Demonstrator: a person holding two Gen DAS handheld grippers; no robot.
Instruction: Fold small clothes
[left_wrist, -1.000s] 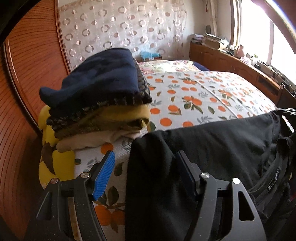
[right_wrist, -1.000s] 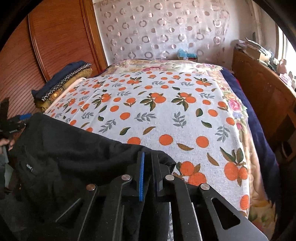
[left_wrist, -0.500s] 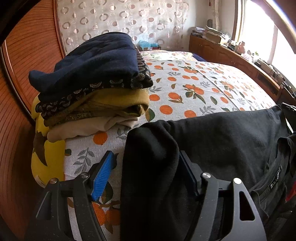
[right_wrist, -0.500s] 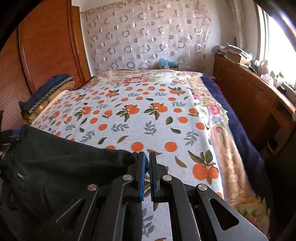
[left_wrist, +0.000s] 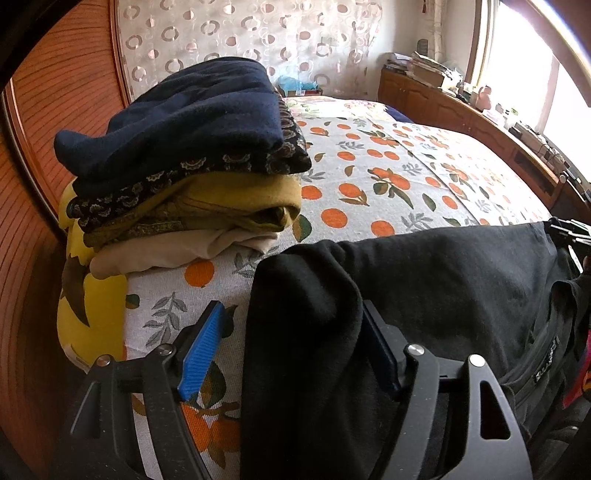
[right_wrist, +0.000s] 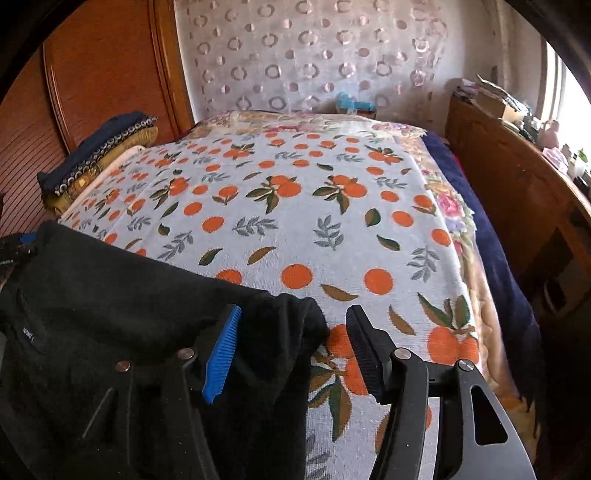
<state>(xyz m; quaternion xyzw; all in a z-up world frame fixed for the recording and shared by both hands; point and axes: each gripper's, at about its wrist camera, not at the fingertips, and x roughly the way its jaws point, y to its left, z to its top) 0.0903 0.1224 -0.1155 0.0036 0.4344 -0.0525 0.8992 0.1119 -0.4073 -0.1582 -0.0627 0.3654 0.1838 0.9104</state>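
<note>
My left tongs (left_wrist: 291, 349) are opening, a fold of the black garment (left_wrist: 424, 295) loose between the pads; my right tongs (right_wrist: 291, 349) are opening too, its other corner slack between them. The garment drapes over the near edge of the orange-print bedspread (right_wrist: 295, 221), across the lower frame. At upper left, just beyond, a stack of folded clothes (left_wrist: 184, 166) crowds the corner beside the wooden wardrobe (left_wrist: 55, 110).

small white label on black garment (left_wrist: 546, 373), lettering unreadable
</note>
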